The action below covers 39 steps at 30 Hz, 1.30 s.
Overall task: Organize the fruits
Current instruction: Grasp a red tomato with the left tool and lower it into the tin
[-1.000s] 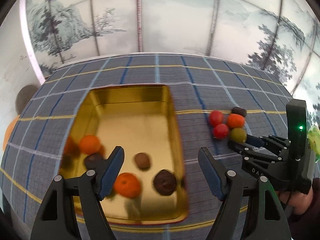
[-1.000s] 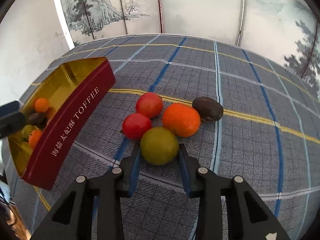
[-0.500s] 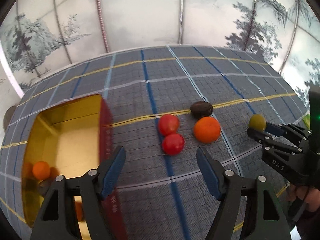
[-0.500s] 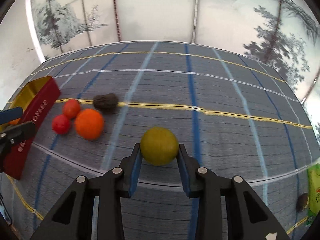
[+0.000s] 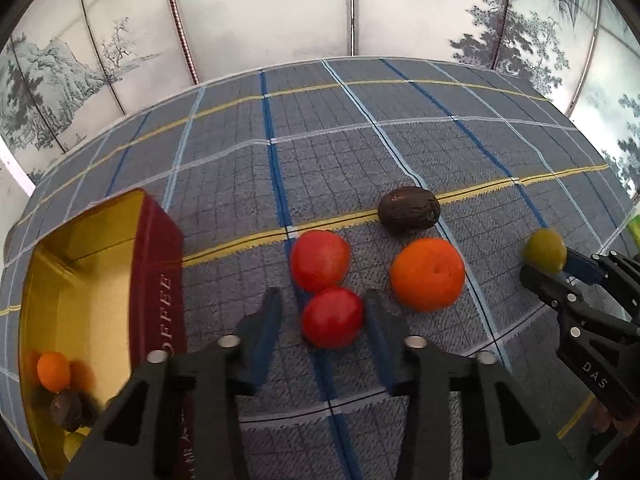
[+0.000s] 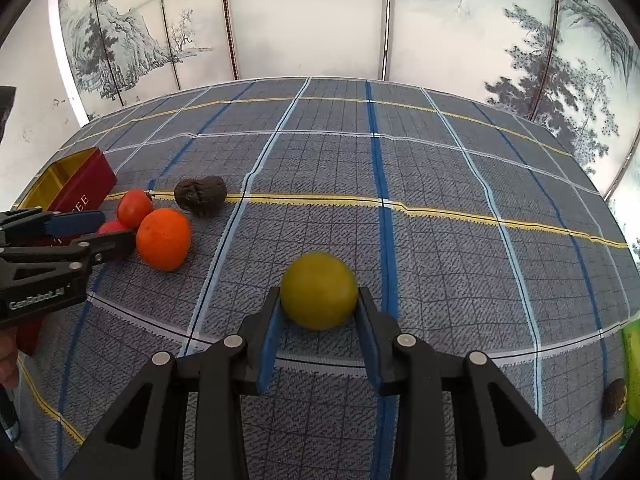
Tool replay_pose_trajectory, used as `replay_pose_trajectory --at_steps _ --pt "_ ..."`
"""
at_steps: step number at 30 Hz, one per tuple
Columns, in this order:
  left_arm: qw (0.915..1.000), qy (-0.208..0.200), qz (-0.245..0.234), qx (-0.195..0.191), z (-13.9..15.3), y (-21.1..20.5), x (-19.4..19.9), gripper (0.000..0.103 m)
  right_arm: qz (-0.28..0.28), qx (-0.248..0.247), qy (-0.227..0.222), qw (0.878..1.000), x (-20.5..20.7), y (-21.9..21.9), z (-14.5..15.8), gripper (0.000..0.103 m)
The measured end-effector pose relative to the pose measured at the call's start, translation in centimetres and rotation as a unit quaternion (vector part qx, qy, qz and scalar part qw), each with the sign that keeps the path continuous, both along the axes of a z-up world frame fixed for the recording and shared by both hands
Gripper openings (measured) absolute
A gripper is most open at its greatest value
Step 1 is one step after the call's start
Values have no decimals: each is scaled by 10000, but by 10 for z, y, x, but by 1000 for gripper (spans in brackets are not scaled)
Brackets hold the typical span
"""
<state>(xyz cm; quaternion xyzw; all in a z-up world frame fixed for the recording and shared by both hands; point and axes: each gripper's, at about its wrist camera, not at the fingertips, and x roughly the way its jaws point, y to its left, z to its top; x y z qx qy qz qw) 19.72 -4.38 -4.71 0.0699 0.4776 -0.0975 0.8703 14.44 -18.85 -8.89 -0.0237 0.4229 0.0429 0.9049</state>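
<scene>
Right tool [image 6: 318, 320] pinching the yellow-green fruit [image 6: 319, 290] between its blue pads, held over the middle of the checked desk [image 6: 440, 240], well apart from the loose pile. Left tool [image 5: 320, 320] spread wide, straddling the nearer red tomato [image 5: 333, 317], pads not yet touching its skin. Second red tomato [image 5: 320, 260] touching the first on its far side; orange [image 5: 427, 274] just beside to the right, dark wrinkled fruit [image 5: 409, 210] beyond that. Red toffee tin [image 5: 160, 280] at the left edge of the desk, already holding a small orange fruit and some dark ones.

Likely step: closing on the near tomato. Best done by centring the pads on its widest part, low enough to avoid squeezing it out forward into its neighbour. Gentle, even pressure, since soft and round. Straight lift before swinging left over the tin wall. Right tool kept clear of that path.
</scene>
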Motion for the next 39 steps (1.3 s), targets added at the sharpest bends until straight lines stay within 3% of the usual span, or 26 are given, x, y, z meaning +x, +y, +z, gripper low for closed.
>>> replay_pose_trajectory --at_steps 9,12,19,28,39 --pt "9997 -26 101 -204 15 16 -23 31 -1 -31 3 10000 1 0 1 34" --pt "9990 -140 198 -363 33 37 -40 31 -2 -54 5 10000 1 1 1 34" --pt "9958 -612 680 -97 66 104 -74 31 -5 -93 6 10000 2 2 1 33" --pt "9882 -337 1493 -91 50 180 -88 31 -7 -70 7 10000 2 2 1 34" --pt "9825 20 1857 -119 41 201 -69 31 -1 -59 9 10000 2 1 1 34"
